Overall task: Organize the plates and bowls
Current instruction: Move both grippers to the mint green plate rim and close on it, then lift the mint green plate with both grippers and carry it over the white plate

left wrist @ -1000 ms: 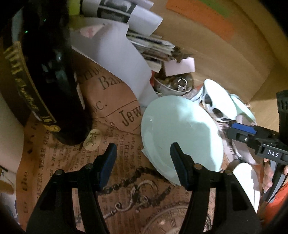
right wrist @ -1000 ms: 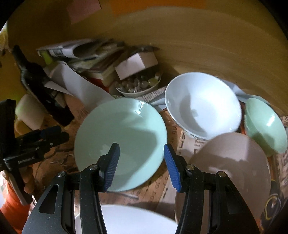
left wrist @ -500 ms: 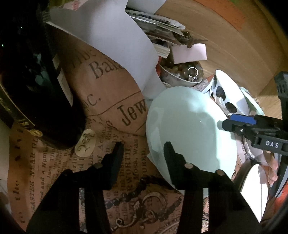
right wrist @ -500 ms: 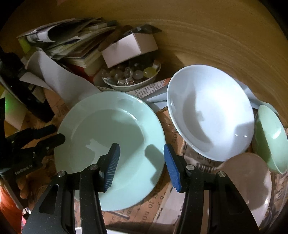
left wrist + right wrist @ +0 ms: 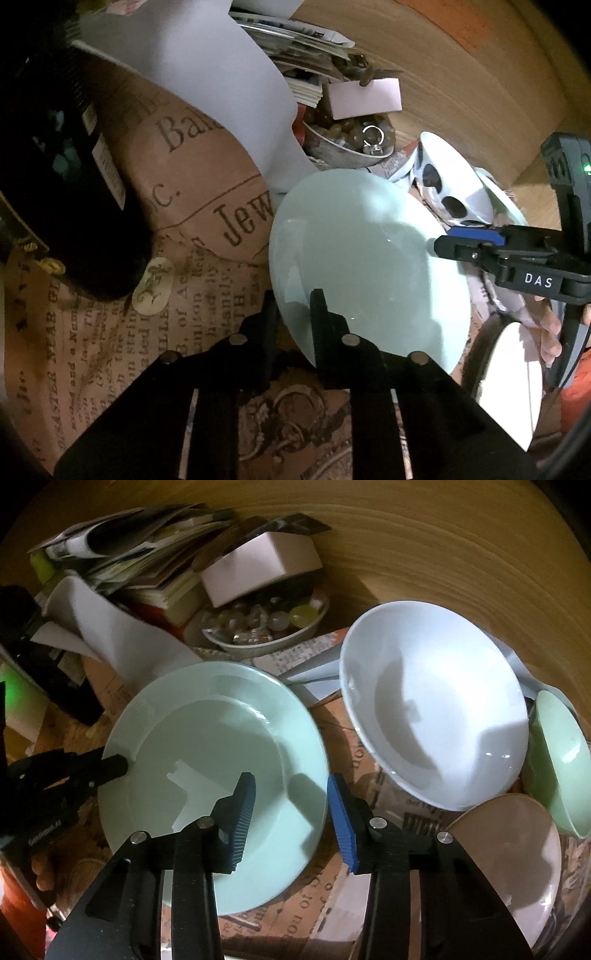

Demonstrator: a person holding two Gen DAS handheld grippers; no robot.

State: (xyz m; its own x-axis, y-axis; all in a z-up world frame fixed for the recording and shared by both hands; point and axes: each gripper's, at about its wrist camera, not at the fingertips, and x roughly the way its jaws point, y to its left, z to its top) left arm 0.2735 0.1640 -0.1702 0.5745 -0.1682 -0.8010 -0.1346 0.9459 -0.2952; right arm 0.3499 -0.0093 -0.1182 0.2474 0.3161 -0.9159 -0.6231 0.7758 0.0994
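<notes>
Left claw (image 5: 293, 308) had just been closing and sat clamped on the near-left rim of the pale green plate (image 5: 218, 775), one finger under the rim and one on its upper face. From the right wrist view its black tip showed pinching that same edge at the plate's left side. Right claw (image 5: 291, 812) had also just been closing; its blue-padded fingers (image 5: 242, 816) straddled the plate's right rim, one over the plate's inside and one beyond the edge, with daylight visible between pads and rim, so I held nothing there.

Position of the plate: flat on the printed newspaper sheet (image 5: 110, 332) covering the counter (image 5: 443, 554), between the two claws. Just right of it stood a large white bowl (image 5: 436, 716), tilted. A small green bowl (image 5: 561, 760) leaned against that bowl's far right side, and a beige plate (image 5: 517, 849) lay in front of both. Behind the green plate sat a small dish of glass beads (image 5: 266, 627), with a white box (image 5: 262, 565) and a stack of papers (image 5: 147, 565) beyond it. A dark bottle (image 5: 66, 166) stood at the left, well clear of the plate.
</notes>
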